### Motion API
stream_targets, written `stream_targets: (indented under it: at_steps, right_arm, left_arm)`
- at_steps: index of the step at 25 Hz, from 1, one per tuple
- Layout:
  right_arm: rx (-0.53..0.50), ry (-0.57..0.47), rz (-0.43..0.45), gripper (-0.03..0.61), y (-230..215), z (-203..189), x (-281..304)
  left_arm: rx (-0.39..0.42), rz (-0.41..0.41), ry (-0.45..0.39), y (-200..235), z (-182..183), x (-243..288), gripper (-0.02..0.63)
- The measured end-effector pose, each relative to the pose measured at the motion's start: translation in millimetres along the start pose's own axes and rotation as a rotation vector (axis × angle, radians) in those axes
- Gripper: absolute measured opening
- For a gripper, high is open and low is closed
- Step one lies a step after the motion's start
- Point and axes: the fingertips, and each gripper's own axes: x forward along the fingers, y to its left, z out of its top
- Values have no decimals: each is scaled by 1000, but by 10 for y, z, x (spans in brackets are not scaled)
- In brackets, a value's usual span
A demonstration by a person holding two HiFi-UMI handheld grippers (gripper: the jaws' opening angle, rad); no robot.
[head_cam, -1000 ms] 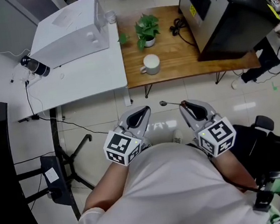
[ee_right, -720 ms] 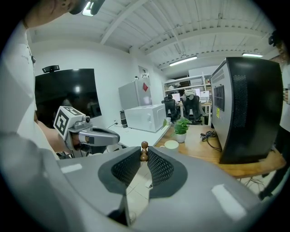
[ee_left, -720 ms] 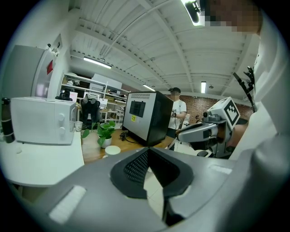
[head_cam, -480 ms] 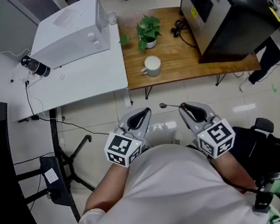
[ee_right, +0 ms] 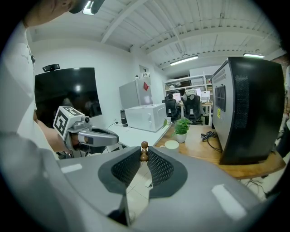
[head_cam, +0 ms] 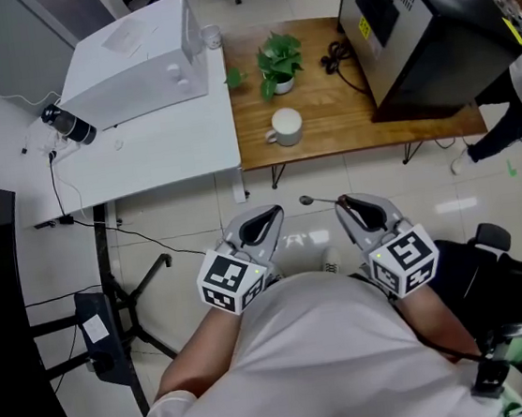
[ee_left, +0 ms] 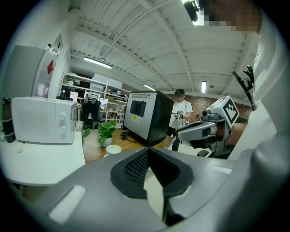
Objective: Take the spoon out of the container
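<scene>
My right gripper (head_cam: 344, 203) is shut on the brown handle of a spoon (head_cam: 319, 200), whose metal bowl points left over the floor. In the right gripper view the handle's knobbed end (ee_right: 144, 151) pokes up between the pads. The white mug (head_cam: 286, 124) stands on the wooden table (head_cam: 342, 98), well ahead of both grippers; it also shows as a small white mug (ee_right: 171, 144) far off. My left gripper (head_cam: 270, 215) is shut with nothing in it, beside the right one and close to my body. Its jaws meet in the left gripper view (ee_left: 147, 151).
A potted plant (head_cam: 275, 58) stands behind the mug. A big black oven-like box (head_cam: 417, 18) fills the table's right end. A white microwave (head_cam: 134, 58) sits on the white table (head_cam: 159, 149) to the left. A person's legs (head_cam: 514, 115) show at the right edge.
Both grippers have stayed close to my body, drifting slightly with the spoon still held. The person at the right edge has shifted.
</scene>
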Motion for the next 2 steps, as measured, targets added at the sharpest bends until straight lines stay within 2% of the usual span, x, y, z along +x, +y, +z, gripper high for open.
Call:
stream_targets:
  at_steps: [2]
  right_arm:
    - [1, 0, -1, 55, 2, -3, -5]
  left_arm:
    - [-3, 2, 3, 1, -18, -6, 5]
